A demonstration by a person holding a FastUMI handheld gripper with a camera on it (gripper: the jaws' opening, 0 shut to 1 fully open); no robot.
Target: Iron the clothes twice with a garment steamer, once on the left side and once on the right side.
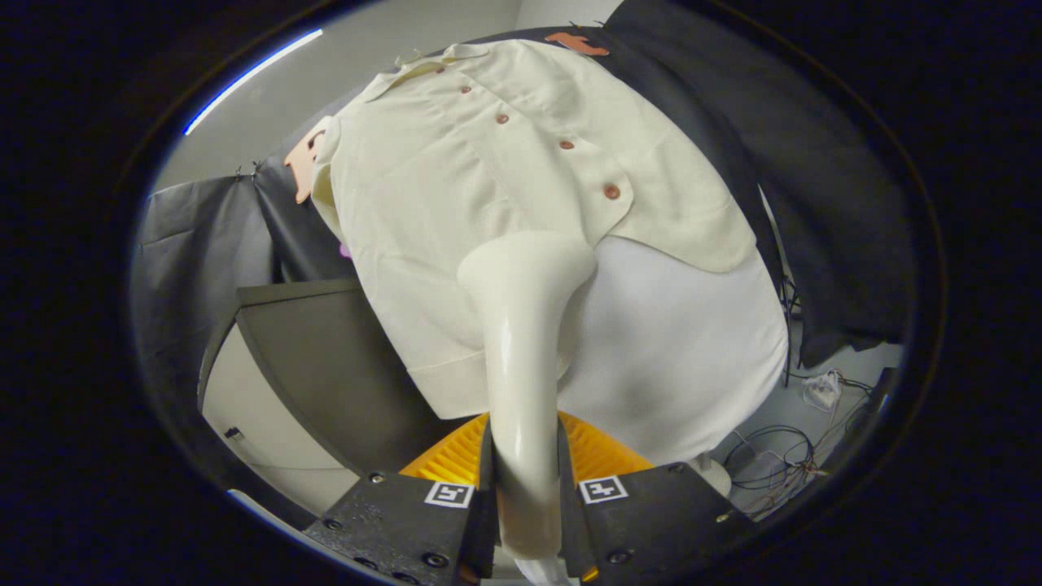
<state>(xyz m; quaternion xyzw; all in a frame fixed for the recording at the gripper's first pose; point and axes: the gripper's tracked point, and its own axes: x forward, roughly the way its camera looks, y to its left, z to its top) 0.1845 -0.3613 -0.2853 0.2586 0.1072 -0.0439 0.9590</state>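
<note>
A cream short-sleeved shirt (488, 179) with brown buttons hangs on a white mannequin torso (676, 358) ahead of me. My gripper (525, 488) is shut on the glossy white handle of the garment steamer (521, 358), which rises from between my fingers. The steamer's wide head (529, 260) rests against the lower front of the shirt, just below the lowest button (611, 192) and near the button placket. The shirt's hem hangs below the head on one side.
A dark table top (326, 366) sits beside the mannequin. Black cloth (814, 203) covers the booth wall behind. Loose cables and a white plug strip (822, 391) lie on the floor on the far side of the mannequin's base.
</note>
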